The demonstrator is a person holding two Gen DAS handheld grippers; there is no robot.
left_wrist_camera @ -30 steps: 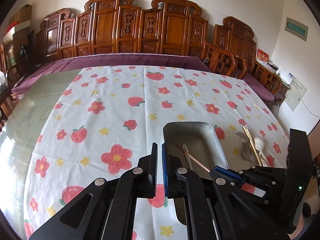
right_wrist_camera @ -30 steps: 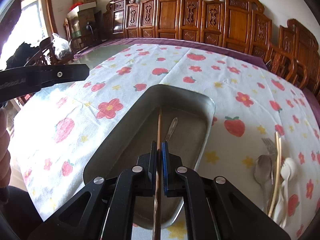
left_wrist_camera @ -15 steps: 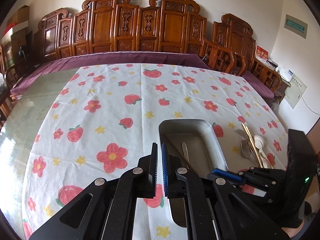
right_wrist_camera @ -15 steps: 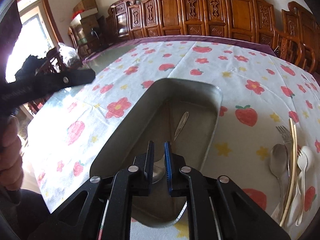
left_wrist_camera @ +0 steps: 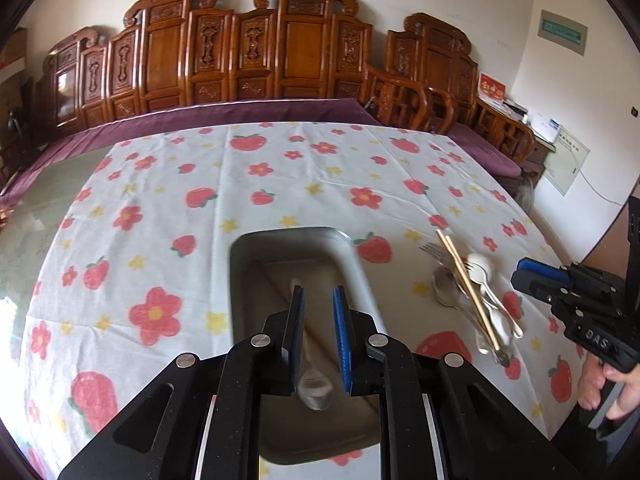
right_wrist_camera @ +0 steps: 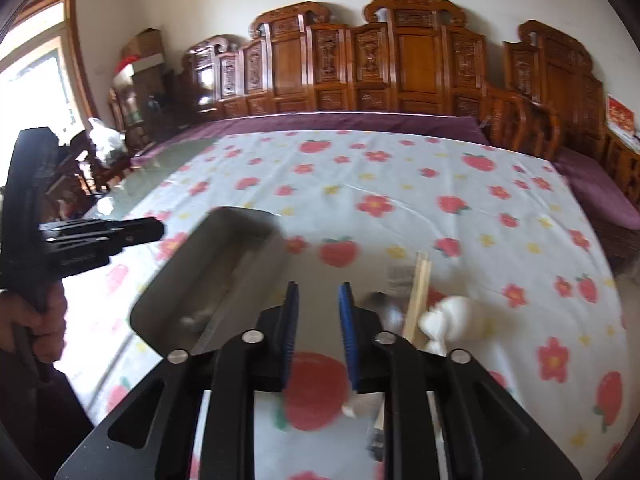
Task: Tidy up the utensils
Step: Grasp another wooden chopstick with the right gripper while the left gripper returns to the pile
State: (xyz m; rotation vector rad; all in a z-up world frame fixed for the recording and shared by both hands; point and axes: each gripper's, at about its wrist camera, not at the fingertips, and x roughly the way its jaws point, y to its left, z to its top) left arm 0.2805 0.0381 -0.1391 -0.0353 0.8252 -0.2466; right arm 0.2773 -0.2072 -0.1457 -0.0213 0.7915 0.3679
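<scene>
Utensils [left_wrist_camera: 472,292] lie in a loose heap on the bench [left_wrist_camera: 280,176], at about three o'clock from the tray [left_wrist_camera: 240,264] in the left wrist view: a metal fork and spoon, white plastic spoons and a pair of pale wooden chopsticks laid across them, tips toward twelve o'clock. In the right wrist view the same heap is blurred, at about two o'clock from the right tongs.

Going left to right: the cloth, white with red flowers and strawberries, runs bare from the nine o'clock edge to the tray, with bare glass top beyond it. The tray is grey metal, deep, with rounded corners. A metal spoon [left_wrist_camera: 308,364] lies lengthwise on its floor, bowl toward six o'clock. The left tongs [left_wrist_camera: 318,336] hang over the tray, jaws opening, a gap between the pads; the spoon shows through the gap below them, not gripped. Right of the tray comes a strip of open cloth, then the heap, then the right tongs [right_wrist_camera: 318,336], jaws opening with only cloth beneath.

Carved wooden chairs [left_wrist_camera: 280,48] crowd the twelve o'clock edge; the wide middle of the bench is open.
</scene>
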